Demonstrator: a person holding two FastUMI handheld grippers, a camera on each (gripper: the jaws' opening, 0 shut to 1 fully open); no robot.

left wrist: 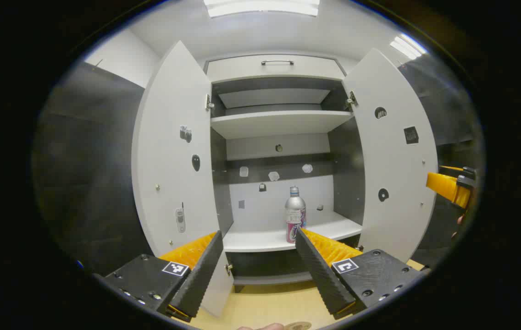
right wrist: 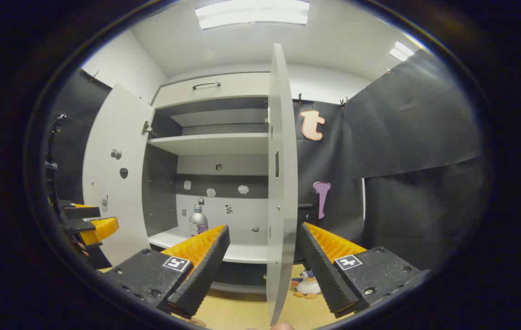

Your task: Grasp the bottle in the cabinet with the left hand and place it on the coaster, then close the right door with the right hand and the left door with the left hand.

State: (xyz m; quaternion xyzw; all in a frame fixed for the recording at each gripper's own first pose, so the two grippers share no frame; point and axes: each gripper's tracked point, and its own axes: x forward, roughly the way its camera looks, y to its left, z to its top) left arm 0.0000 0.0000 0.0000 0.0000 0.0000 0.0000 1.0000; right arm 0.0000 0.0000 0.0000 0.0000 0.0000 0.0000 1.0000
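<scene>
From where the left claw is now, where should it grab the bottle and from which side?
Probably the bottle's straight body, below the narrower neck. It stands upright near the front edge of the lower shelf, with both doors open, so come straight in from the front, the open left claw level, one finger on each side.

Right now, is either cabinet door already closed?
No: in the left gripper view the left door and the right door both stand swung open.

Both cabinet doors stand wide open, the left door (left wrist: 173,156) and right door (left wrist: 393,151) flanking a clear gap to the lower shelf (left wrist: 283,236). The bottle (left wrist: 295,213) stands alone near that shelf's front edge, with bare shelf on either side.
</scene>
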